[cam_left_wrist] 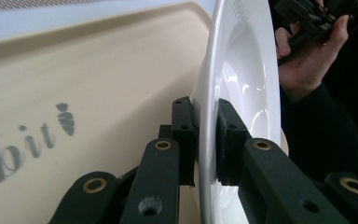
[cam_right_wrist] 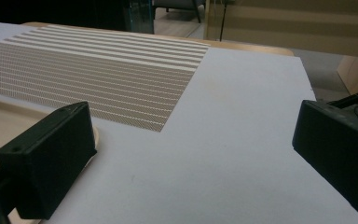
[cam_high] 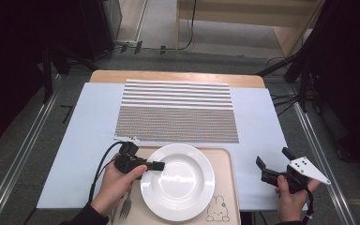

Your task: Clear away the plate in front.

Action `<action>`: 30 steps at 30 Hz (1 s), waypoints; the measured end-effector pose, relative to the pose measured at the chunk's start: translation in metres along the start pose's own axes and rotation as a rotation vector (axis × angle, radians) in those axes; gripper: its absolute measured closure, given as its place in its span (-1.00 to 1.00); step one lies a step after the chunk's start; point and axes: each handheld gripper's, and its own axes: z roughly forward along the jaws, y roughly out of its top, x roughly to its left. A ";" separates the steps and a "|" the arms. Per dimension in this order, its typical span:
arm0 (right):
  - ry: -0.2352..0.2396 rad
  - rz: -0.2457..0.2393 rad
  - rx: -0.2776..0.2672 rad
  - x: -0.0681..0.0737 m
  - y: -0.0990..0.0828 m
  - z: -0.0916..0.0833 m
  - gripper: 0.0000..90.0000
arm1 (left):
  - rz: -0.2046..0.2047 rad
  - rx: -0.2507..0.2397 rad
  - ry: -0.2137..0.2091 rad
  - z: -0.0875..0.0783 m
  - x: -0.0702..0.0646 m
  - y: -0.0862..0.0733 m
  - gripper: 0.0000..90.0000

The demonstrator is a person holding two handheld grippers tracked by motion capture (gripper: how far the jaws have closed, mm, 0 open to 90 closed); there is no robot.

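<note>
A white plate [cam_high: 178, 176] rests on a beige tray [cam_high: 225, 164] at the table's near edge. My left gripper [cam_high: 158, 165] is shut on the plate's left rim; in the left gripper view the rim [cam_left_wrist: 207, 121] runs between the two black pads [cam_left_wrist: 182, 135], one above and one below it. My right gripper [cam_high: 274, 158] is held open over the white sheet to the right of the tray, with nothing between its fingers [cam_right_wrist: 46, 158]. A fork [cam_high: 125, 206] lies on the tray beside my left hand.
A striped woven placemat [cam_high: 178, 112] lies in the middle of the white sheet [cam_high: 258, 117] behind the tray. The tray has a rabbit drawing [cam_high: 217, 209] at its near right corner. Metal rails run along both sides of the table.
</note>
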 end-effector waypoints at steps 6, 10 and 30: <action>0.000 0.000 0.000 0.000 0.000 0.000 -1.00 | -0.014 0.022 -0.002 0.003 -0.001 -0.006 0.80; 0.001 0.001 -0.001 0.000 0.000 0.000 -1.00 | -0.028 0.034 -0.004 0.004 0.002 -0.010 0.80; -0.001 0.002 0.002 0.000 0.000 0.000 -1.00 | -0.030 0.106 0.057 0.010 0.009 -0.006 0.78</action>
